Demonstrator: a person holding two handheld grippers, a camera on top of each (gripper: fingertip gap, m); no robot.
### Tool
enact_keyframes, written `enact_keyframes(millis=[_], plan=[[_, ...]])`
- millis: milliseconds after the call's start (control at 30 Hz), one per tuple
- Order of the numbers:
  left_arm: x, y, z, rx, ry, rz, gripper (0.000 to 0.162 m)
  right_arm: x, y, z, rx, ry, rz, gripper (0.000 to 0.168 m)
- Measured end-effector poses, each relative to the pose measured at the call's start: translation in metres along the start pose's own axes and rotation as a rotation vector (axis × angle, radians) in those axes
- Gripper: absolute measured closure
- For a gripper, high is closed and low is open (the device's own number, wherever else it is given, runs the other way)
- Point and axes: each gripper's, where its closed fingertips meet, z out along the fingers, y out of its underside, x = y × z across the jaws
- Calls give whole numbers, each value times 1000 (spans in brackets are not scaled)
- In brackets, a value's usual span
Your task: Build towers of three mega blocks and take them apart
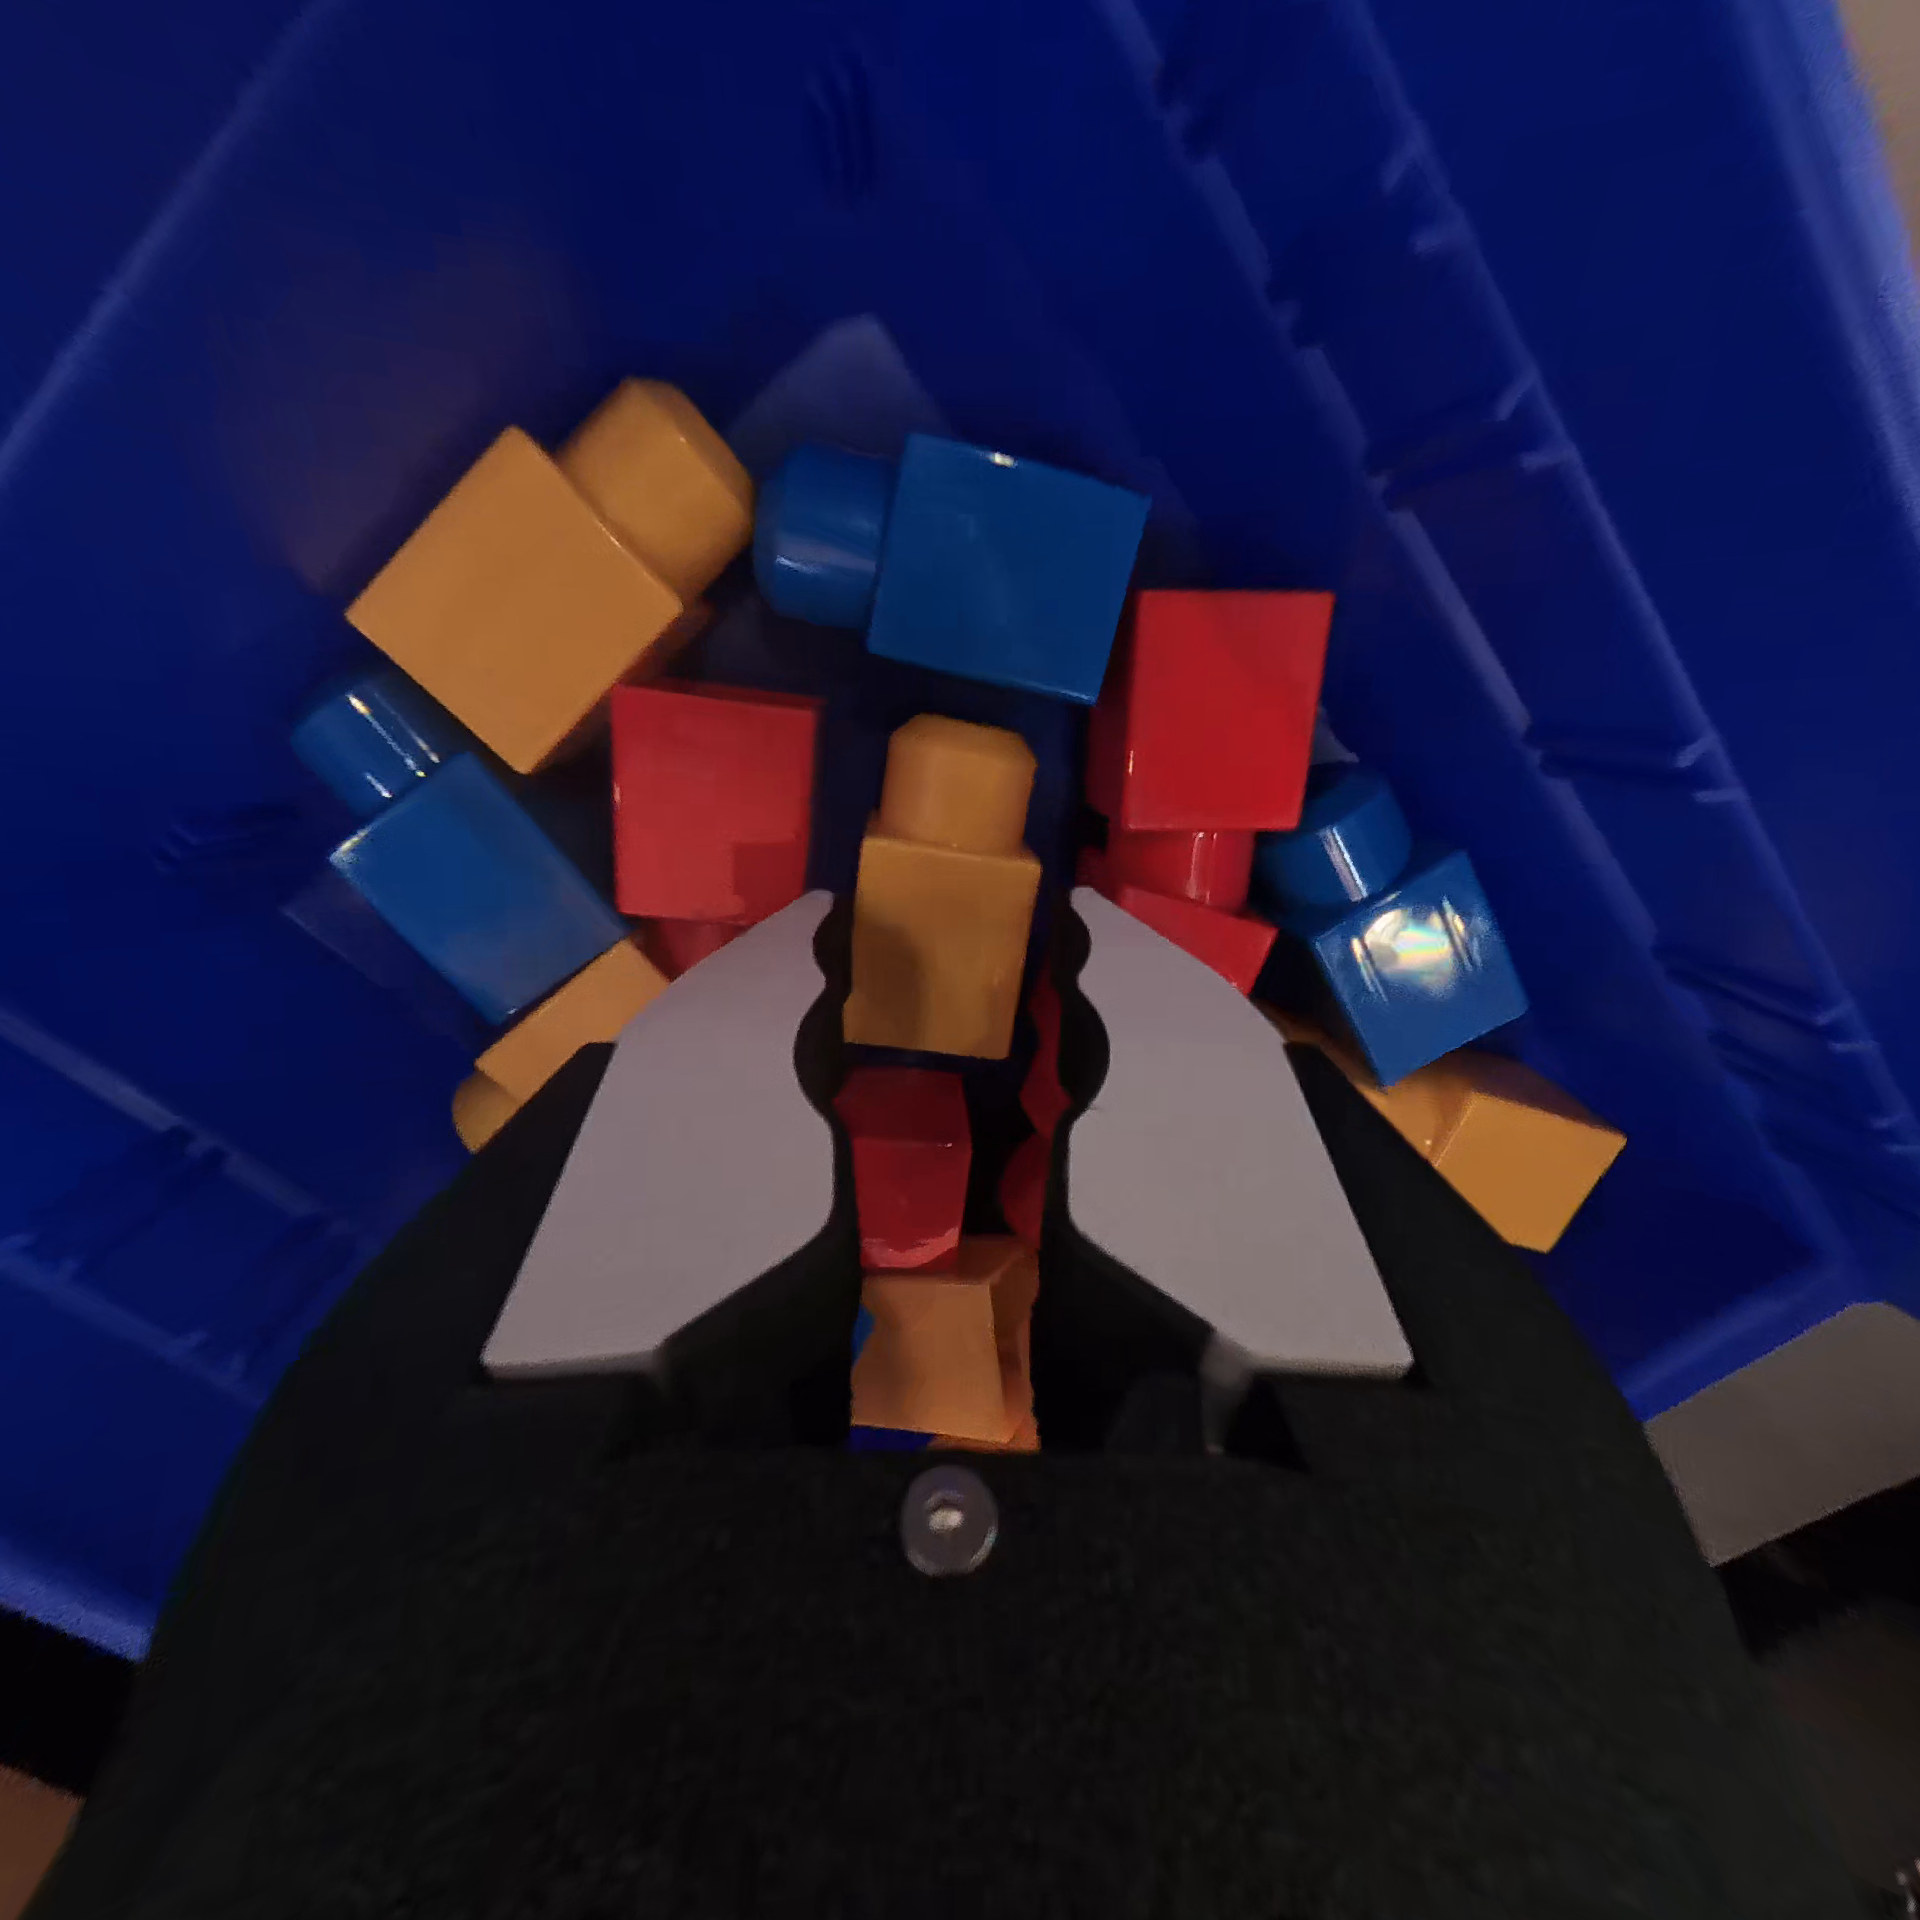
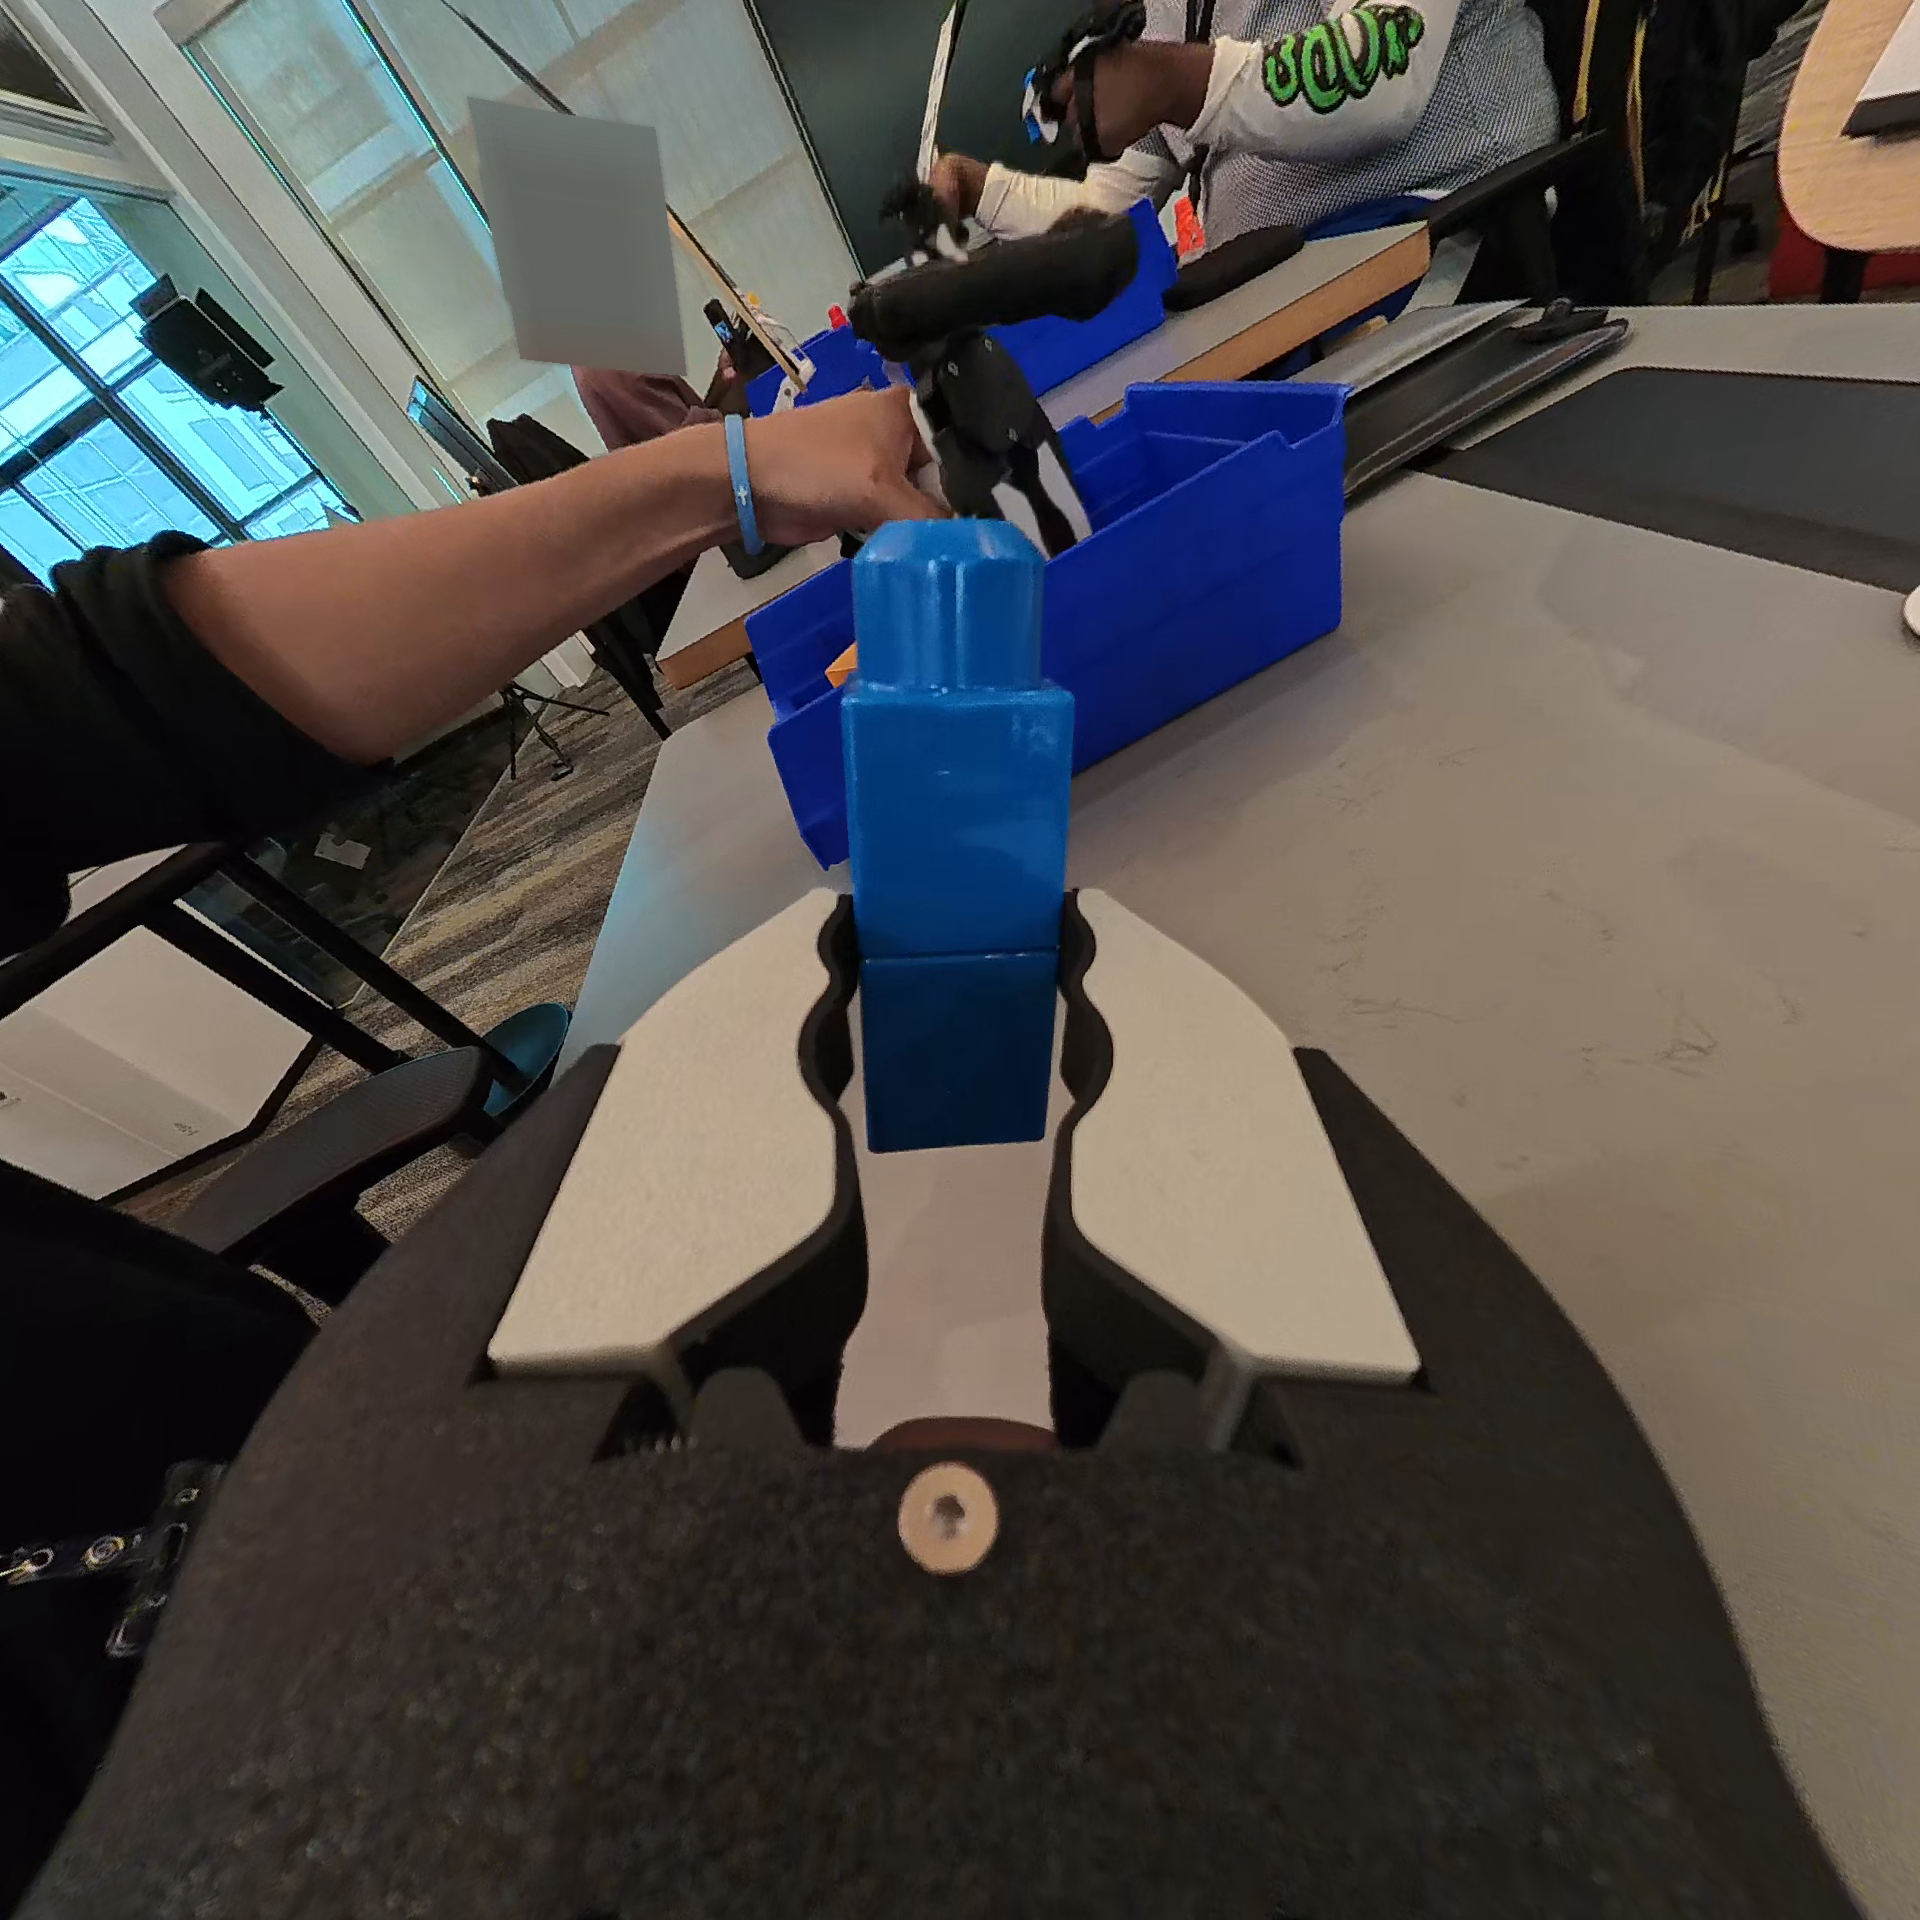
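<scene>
In the left wrist view, your left tongs (image 1: 945, 966) reach down into the blue bin (image 1: 1558, 436), their fingers narrowly parted around an orange block (image 1: 940, 935) whose stud points to 12 o'clock. A thin dark gap shows on each side of that block, so you cannot tell whether the pads actually press on it. Loose blocks lie heaped around the tips: a bigger orange block (image 1: 520, 597) at 10 o'clock, a blue block (image 1: 997, 566) at 12 o'clock, a red block (image 1: 712, 800) just left of the fingers, another red block (image 1: 1210, 712) at 1 o'clock, and blue blocks at 9 o'clock (image 1: 468, 883) and 3 o'clock (image 1: 1403, 956). More red and orange pieces show lower down between the fingers.

In the right wrist view, your right tongs (image 2: 961, 977) are closed on a stack of two blue blocks (image 2: 956, 883), gripping it near the joint between them, stud toward 12 o'clock, above the grey desk (image 2: 1507, 935). Beyond it at 12 o'clock, the bin (image 2: 1195, 613) sits on the desk, and your left hand (image 2: 862, 468) holds the other tongs (image 2: 1039, 499) dipped inside it. Another person sits at a farther desk at 1 o'clock.
</scene>
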Motion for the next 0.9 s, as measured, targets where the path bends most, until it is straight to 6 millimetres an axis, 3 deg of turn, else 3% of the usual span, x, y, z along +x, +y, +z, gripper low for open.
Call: enact_keyframes(millis=[567, 767, 900], plan=[[-5, 5, 9, -217, -271, 217, 127, -8, 6, 7, -30, -23, -13, 132], [-6, 1, 1, -27, -231, 136, 128, -7, -1, 1, -10, -14, -20, 132], [-9, -5, -31, 184, -132, 25, 128, -2, -2, -1, 3, 4, -15, 132]])
